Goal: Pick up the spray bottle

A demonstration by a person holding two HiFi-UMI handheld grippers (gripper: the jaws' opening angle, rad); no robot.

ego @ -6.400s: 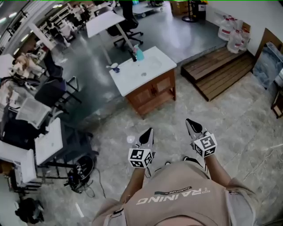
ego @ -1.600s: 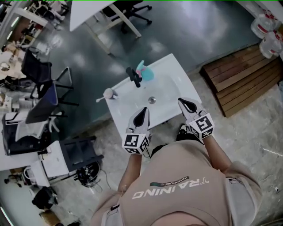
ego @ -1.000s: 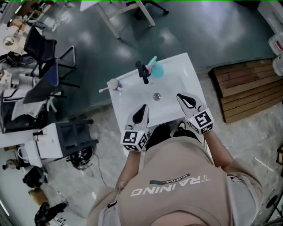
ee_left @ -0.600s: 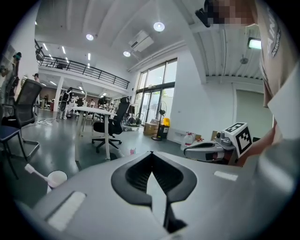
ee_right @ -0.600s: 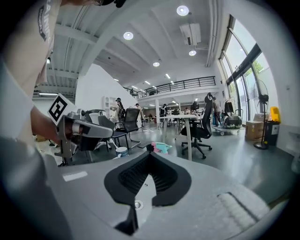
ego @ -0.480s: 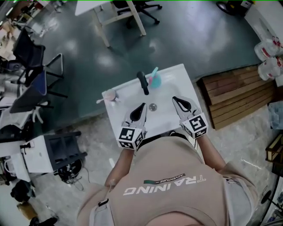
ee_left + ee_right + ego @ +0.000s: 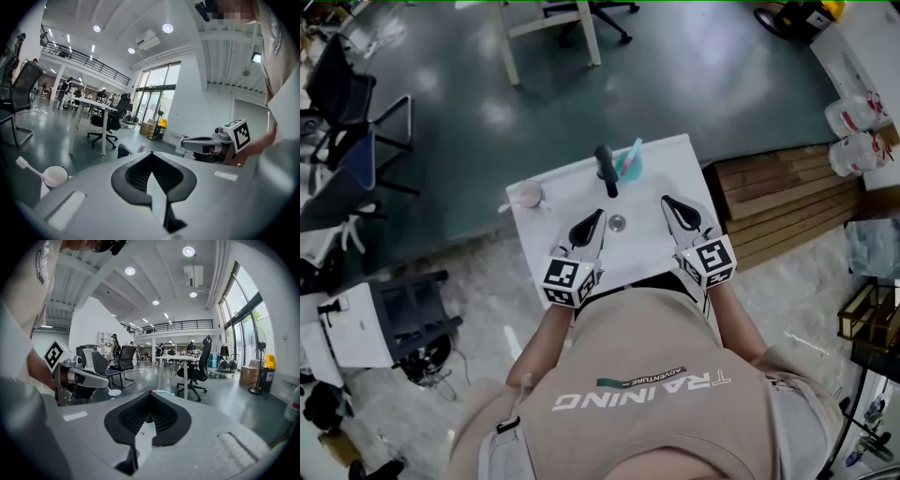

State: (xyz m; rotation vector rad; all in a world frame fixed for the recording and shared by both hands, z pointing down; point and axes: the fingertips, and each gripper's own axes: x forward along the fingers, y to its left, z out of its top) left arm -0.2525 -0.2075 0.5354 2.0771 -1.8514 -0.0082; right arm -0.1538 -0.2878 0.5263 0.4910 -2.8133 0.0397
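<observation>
Pointing toward the teal plastic spray bottle [image 7: 630,165], the left hand-held gripper [image 7: 597,216] and right hand-held gripper [image 7: 667,201] hover over the white bench [image 7: 558,211], jaws together, empty. Lined up to reach, I'd say.

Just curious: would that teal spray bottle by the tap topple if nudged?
Likely: the spray bottle stands upright at the far edge of the vanity top, so a push could topple it. It looks plastic, probably light, not fragile.

My left gripper [image 7: 596,216] and right gripper [image 7: 668,202] are black-jawed and bear black-and-white square patterns, the counter [image 7: 672,167] is white, the tap [image 7: 605,171] black, the spray bottle [image 7: 630,165] teal, my shirt [image 7: 656,356] beige.
</observation>
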